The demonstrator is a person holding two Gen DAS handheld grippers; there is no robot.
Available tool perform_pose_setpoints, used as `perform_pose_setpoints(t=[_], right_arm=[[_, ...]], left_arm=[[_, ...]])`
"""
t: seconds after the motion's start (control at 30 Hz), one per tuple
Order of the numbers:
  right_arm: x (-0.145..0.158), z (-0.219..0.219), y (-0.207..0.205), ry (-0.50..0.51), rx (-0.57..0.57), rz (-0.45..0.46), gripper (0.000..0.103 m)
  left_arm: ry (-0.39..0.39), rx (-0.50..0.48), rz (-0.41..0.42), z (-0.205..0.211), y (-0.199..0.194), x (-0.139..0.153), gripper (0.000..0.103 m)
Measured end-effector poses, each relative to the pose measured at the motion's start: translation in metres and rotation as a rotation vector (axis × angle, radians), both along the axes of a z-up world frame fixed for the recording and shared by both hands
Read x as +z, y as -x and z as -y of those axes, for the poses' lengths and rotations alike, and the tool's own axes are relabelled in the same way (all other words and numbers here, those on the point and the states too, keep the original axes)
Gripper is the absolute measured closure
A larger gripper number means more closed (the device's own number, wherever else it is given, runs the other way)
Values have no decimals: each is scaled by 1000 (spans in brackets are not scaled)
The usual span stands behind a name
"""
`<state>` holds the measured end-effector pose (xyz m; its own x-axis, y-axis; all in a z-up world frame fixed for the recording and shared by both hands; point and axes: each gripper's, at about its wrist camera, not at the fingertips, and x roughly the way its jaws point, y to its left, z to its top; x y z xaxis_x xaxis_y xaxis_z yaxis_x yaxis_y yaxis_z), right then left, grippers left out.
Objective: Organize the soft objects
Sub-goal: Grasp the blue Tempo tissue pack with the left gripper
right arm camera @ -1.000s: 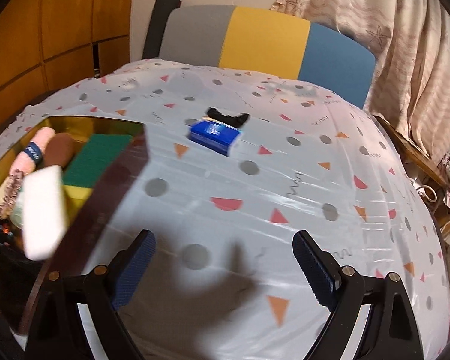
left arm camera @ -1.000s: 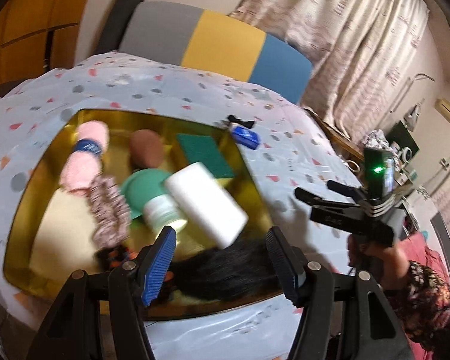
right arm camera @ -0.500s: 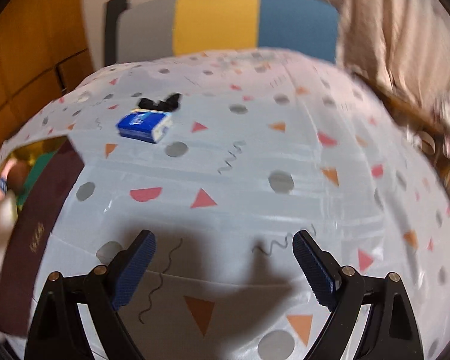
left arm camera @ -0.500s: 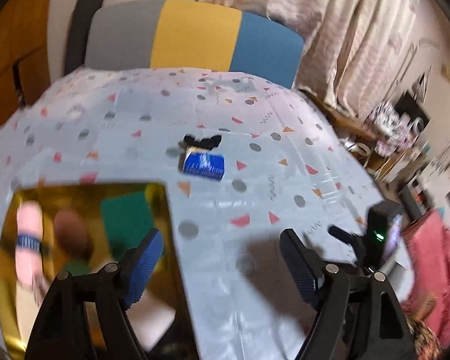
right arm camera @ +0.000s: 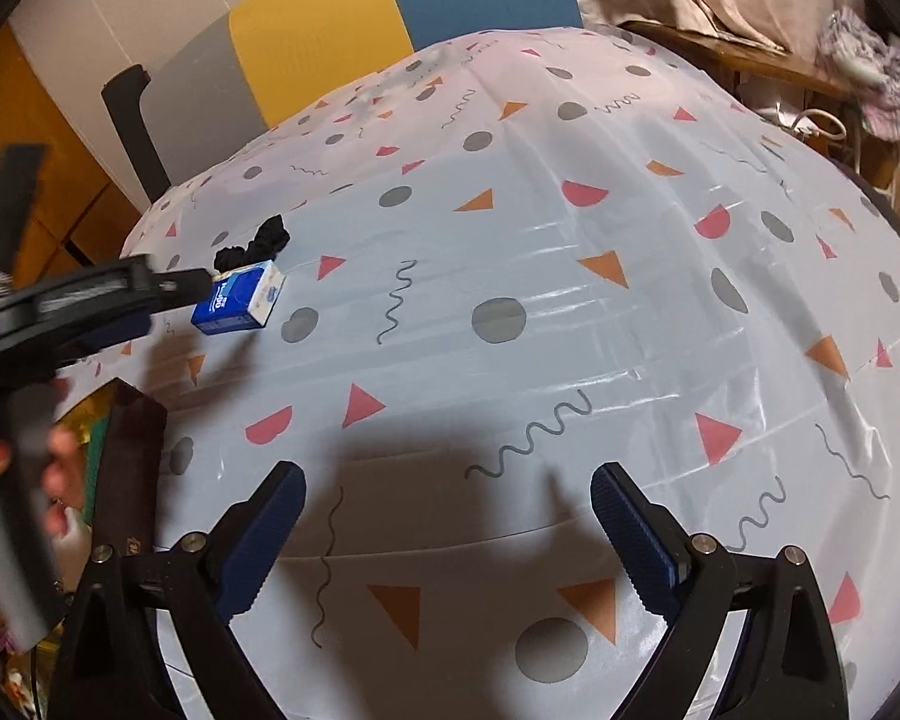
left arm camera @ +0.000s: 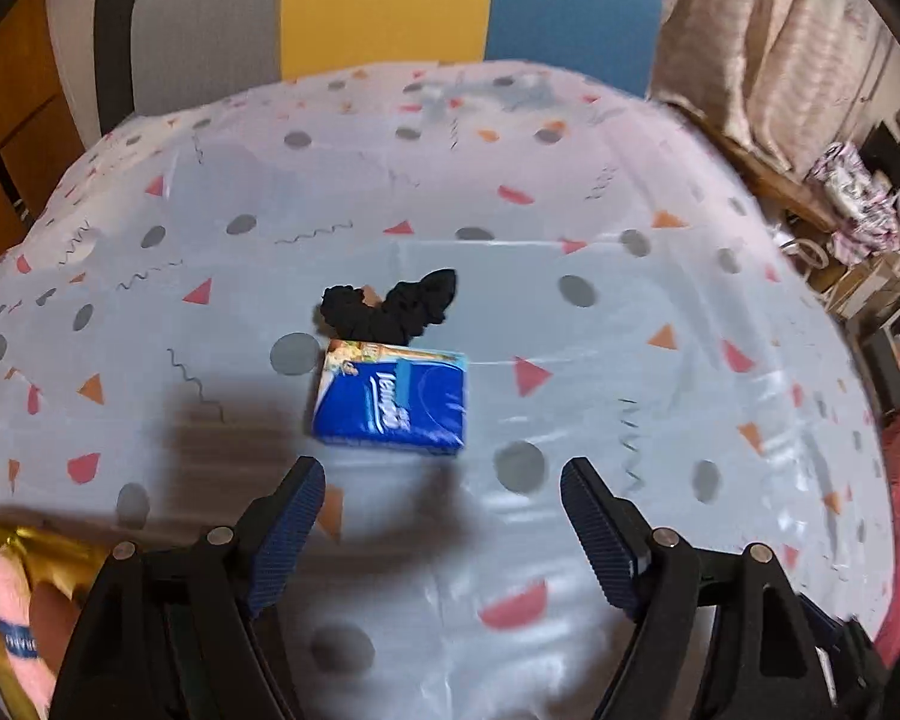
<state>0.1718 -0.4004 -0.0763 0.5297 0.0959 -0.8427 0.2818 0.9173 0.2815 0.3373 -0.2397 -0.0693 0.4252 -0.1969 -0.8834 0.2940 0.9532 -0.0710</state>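
A: We see a glossy plastic tablecloth (left arm camera: 660,360) patterned with dots, triangles and squiggles, and a gold, shiny tray (left arm camera: 42,546) at the near left corner.

B: We find the rectangular blue tissue pack (left arm camera: 390,402) mid-table, with a crinkled black scrunchie (left arm camera: 384,306) touching its far edge.

A: Our left gripper (left arm camera: 441,510) hangs just near of the pack, its ribbed blue pads spread wide and bare.

B: Our right gripper (right arm camera: 447,516) also gapes wide over bare cloth, well to the right of the pack.
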Motion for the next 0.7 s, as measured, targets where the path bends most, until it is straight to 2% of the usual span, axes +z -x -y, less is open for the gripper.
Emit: perform_pose_setpoints(t=[0.17,0.3,0.47,0.5,0.57,0.7], right_arm=[[2,-5,-2,-19,28,2,6],[0,-6,-2,-48,34,-11,6],[-8,-1,-3,-90,10,-40,6],[-9,0,-3,-96,8,-45,6],[-11,1,-4,-101,5,-51,6],[-12,3,-4,-96,-6,-54,6]], left_arm=[[-45,20,5,1,-27,-19,20],[-27,0,-7,3,-34,-30,19],[-94,-39,15,11,-35,-41,17],[-93,-37,13,10,-35,-44,17],[-70,-13,1,5,-35,-47,28],[7,6,-24,-4,-28,-45,29]])
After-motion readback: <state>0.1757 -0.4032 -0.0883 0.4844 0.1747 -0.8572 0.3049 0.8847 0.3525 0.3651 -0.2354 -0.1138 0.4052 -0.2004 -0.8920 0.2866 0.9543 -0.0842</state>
